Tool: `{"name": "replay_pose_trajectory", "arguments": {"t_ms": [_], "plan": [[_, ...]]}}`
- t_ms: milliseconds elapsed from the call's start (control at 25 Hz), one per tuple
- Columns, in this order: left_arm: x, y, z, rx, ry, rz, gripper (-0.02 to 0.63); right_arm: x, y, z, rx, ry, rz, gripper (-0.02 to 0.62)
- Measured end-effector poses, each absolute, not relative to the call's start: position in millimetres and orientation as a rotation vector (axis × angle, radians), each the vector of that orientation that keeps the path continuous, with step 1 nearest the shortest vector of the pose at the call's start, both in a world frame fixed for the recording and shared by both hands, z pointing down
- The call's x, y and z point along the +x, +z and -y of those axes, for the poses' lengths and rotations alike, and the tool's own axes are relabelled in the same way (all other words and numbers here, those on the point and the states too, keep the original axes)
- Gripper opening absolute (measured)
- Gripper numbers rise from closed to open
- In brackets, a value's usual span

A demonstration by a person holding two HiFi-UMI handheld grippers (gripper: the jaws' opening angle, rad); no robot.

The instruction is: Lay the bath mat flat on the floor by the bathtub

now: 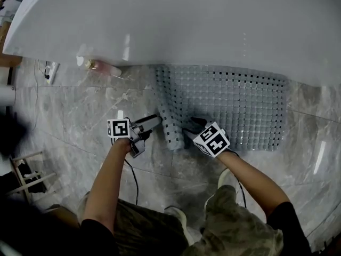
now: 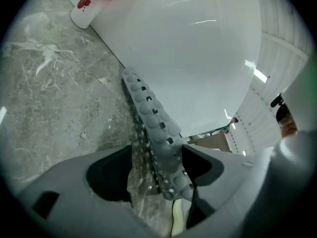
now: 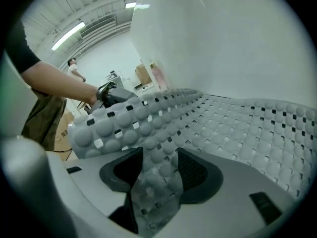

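Left gripper (image 1: 155,121) agape, right gripper (image 1: 192,127) pinching mat (image 1: 234,105)

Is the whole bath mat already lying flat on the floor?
No, the bath mat has its left end curled up and folded over, off the floor.

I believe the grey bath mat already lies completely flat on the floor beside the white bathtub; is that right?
Not quite: the bath mat lies beside the white bathtub, but its left end is curled up, not flat, as the head view shows.
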State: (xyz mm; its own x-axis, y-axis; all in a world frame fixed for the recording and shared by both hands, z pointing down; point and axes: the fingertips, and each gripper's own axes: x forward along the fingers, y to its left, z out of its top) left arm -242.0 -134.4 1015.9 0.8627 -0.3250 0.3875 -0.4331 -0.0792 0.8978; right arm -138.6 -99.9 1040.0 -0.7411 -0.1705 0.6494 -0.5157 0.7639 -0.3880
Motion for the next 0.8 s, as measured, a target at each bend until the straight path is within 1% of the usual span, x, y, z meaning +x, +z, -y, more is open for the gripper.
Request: {"name": "replay_pose_trajectory", "arguments": {"t_ms": [80, 160, 280, 400, 480, 520, 560, 640, 800], "plan": [[-238, 1009, 138, 1.679, 0.063, 0.583, 0.314, -137, 1021, 111, 0.584, 0.797, 2.406, 0.212], [-234, 1005, 140, 1.684, 0.042, 0.57, 0.322, -136, 994, 124, 0.662, 0.913, 2.493, 0.212], [-228, 999, 144, 1.708, 0.006, 0.558, 0.325, -152, 962, 123, 0.576, 1.08, 2.614, 0.213], [-215, 996, 145, 1.688, -0.06, 0.535, 0.325, -173, 972, 104, 0.421, 1.019, 2.58, 0.213], [-206, 1002, 140, 1.7, 0.001, 0.523, 0.329, -181, 989, 92, 0.378, 0.997, 2.523, 0.213], [-205, 1007, 136, 1.716, 0.056, 0.521, 0.316, -183, 996, 87, 0.37, 1.003, 2.504, 0.213], [-206, 1011, 133, 1.725, 0.104, 0.524, 0.264, -183, 1001, 84, 0.371, 1.012, 2.491, 0.213], [-217, 1018, 132, 1.716, 0.155, 0.551, 0.229, -179, 1008, 81, 0.383, 1.014, 2.475, 0.213], [-262, 1031, 136, 1.682, 0.211, 0.662, 0.236, -161, 1030, 81, 0.397, 0.948, 2.416, 0.213]]}}
